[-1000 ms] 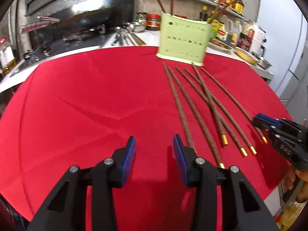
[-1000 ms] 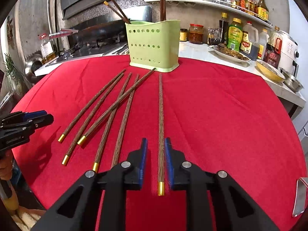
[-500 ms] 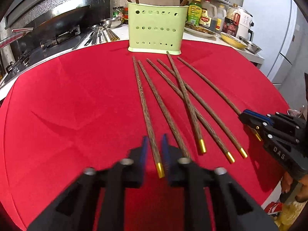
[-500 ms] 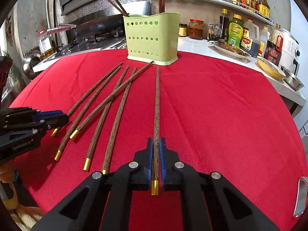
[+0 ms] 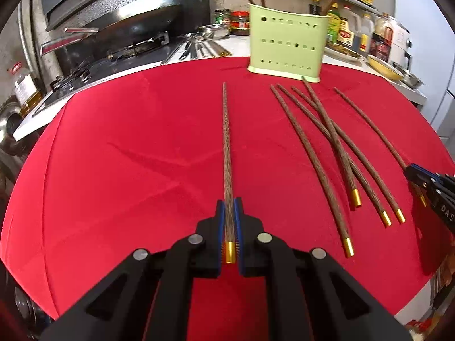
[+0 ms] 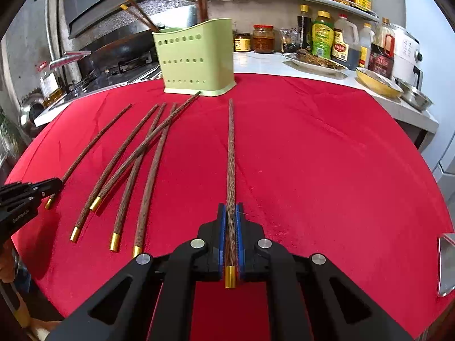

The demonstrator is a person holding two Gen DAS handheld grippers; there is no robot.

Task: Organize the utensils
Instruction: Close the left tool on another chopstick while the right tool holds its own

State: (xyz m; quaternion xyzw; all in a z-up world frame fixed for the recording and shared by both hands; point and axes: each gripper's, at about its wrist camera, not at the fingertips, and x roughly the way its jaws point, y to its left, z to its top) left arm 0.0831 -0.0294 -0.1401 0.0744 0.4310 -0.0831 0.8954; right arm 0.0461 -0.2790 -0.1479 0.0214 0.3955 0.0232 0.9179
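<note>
Now both sets of jaws are clamped shut, each on one chopstick near its gold-capped end. Left gripper (image 5: 229,213) pinches the left-held chopstick (image 5: 226,145) between blue pads; the shaft runs straight ahead toward the far edge of the worktop (image 5: 113,156), which is draped in red cloth. Right gripper (image 6: 231,216) pinches the right-held chopstick (image 6: 231,153) likewise, tip pointing toward the green utensil holder (image 6: 196,59).

Between the two grippers, four loose chopsticks (image 6: 136,164) lie fanned on the cloth, partly crossing, gold caps toward the near edge, tips near the holder's base. One tip touches the base. The holder stands at the far edge, several chopsticks upright inside. Beyond the cloth: stove (image 5: 128,51), bottles (image 6: 321,39) and jars.
</note>
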